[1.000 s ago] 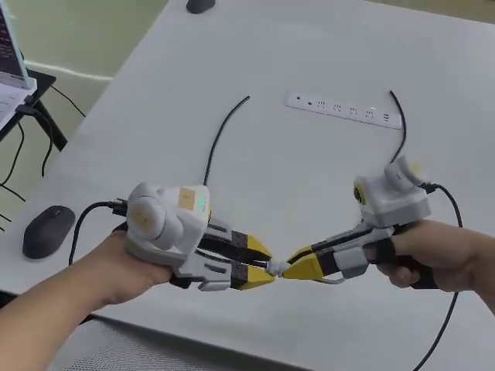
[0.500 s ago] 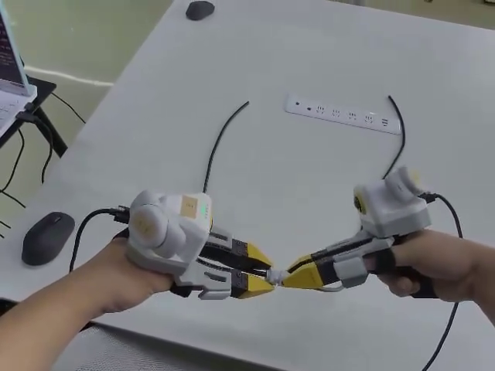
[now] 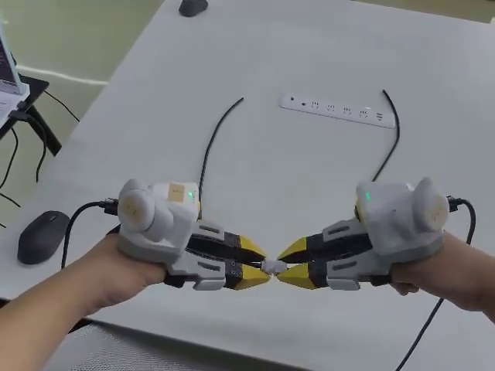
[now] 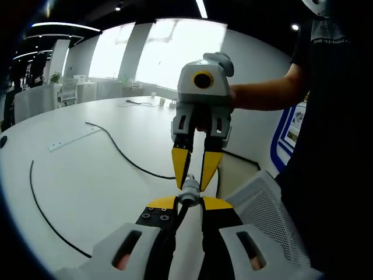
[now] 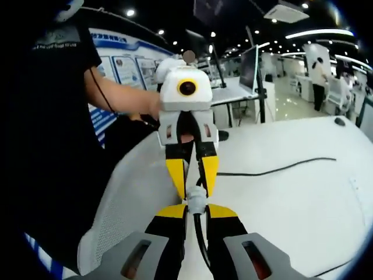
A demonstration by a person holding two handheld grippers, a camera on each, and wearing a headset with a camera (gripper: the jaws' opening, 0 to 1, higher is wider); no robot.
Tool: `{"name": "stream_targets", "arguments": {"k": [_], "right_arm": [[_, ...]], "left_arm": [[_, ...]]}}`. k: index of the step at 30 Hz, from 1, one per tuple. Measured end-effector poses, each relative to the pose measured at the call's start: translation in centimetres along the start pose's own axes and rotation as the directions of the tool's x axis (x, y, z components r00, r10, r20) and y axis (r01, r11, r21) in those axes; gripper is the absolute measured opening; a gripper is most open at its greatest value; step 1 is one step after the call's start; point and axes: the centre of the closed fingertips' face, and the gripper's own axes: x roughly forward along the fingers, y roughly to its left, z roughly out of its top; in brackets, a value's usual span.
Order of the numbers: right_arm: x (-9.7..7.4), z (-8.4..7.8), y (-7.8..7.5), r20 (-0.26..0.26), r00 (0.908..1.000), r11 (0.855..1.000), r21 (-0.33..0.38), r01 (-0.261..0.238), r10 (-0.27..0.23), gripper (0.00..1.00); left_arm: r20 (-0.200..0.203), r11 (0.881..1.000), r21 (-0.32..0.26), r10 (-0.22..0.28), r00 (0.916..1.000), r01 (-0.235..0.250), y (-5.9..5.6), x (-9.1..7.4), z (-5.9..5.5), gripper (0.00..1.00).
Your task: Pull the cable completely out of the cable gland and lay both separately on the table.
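**Nose to nose at the table's edge, gland pinned in the middle**

Down from the head view: the left gripper point(image 3: 261, 267) and the right gripper point(image 3: 283, 267) meet tip to tip above the near edge of the white table point(image 3: 255, 178), a hand behind each, yellow tips all but touching. Right at the meeting point hangs the small grey cable gland point(image 3: 271, 267), up in the air, clear of the table. From this height it is a pale speck, and the grip on it can't be read.

The left gripper view gets in close. Its own yellow pads are drawn in tight on the cable gland at the very tips, clamped. The right gripper comes in from the top, jaws pinched to a narrow V on the same piece.

Switch to the right gripper view and the thin black cable point(image 5: 201, 230) comes plain. It leaves the gland and curves down between this gripper's own jaws, which look clenched on it just behind the gland. The cable sits in the gland, not pulled out yet.

The head view gives the table layout. A long black lead point(image 3: 213, 143) snakes away behind the left gripper. A white power strip point(image 3: 336, 110) lies further back, and a dark computer mouse point(image 3: 42, 236) sits at the left edge. The gripper views look back the other way, at a person in a dark shirt and a white mesh chair back point(image 4: 262, 201)
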Motion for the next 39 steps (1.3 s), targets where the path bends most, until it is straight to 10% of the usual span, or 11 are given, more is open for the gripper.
{"name": "stream_targets", "arguments": {"k": [13,31,39], "right_arm": [[0.4,-0.6,0.2,-0.088,0.9839,0.949,-0.291,0.124,-0.155,0.07],[0.4,0.2,-0.1,-0.055,0.9776,0.968,-0.16,0.192,-0.203,0.09],[-0.4,1.0,-0.8,-0.035,0.9539,0.954,-0.047,0.296,-0.298,0.12]], "left_arm": [[0.001,0.999,-0.052,0.003,1.0,-0.003,-0.2,0.3,-0.3,0.15],[0.003,1.0,0.009,0.018,0.9998,-0.018,-0.2,-0.2,-0.1,0.15],[0.031,0.991,0.124,0.042,0.9986,-0.046,0.0,-1.1,0.8,0.15]]}}
